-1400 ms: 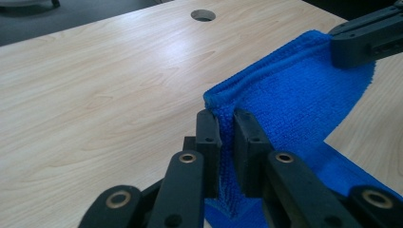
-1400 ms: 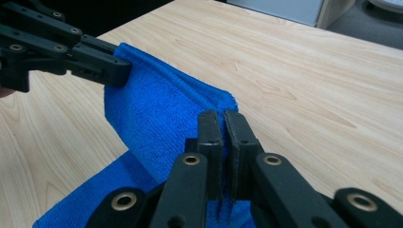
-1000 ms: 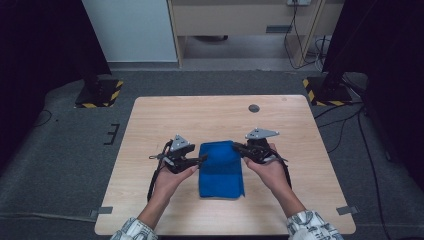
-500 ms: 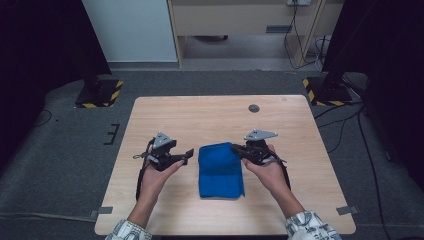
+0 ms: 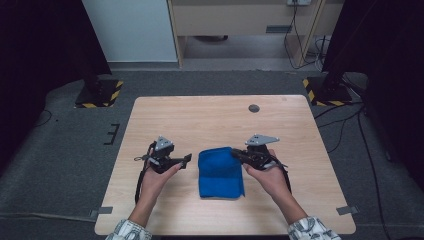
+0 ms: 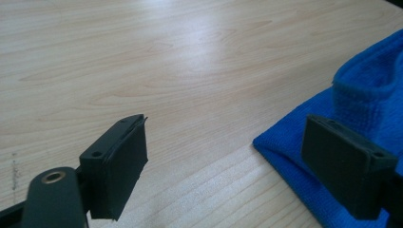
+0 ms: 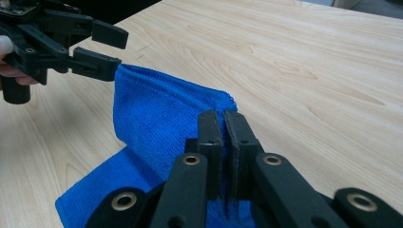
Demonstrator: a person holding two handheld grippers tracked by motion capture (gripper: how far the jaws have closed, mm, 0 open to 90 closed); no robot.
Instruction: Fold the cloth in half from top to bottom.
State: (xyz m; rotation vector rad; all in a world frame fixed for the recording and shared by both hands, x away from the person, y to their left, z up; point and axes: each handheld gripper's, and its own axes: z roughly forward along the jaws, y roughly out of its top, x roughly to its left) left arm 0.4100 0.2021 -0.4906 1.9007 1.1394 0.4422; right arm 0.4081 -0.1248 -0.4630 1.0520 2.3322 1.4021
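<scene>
Writing or brand marks I can read nowhere on this desk (image 5: 210, 120). One blue cloth (image 5: 220, 172) lies folded near the front edge, midway between my two grippers. My right gripper (image 5: 234, 152) has its jaws pinched tight on the cloth's far right corner, lifting that edge a little. My left gripper (image 5: 188, 159) sits just left of the cloth, jaws just opened wide, nothing between them but bare wood. One small dark round spot (image 5: 254, 108) marks the desk's far side.

Bare table (image 5: 210, 120) lies open far, left and right of the blue cloth (image 5: 220, 172), save a small dark disc (image 5: 254, 108) far right.
</scene>
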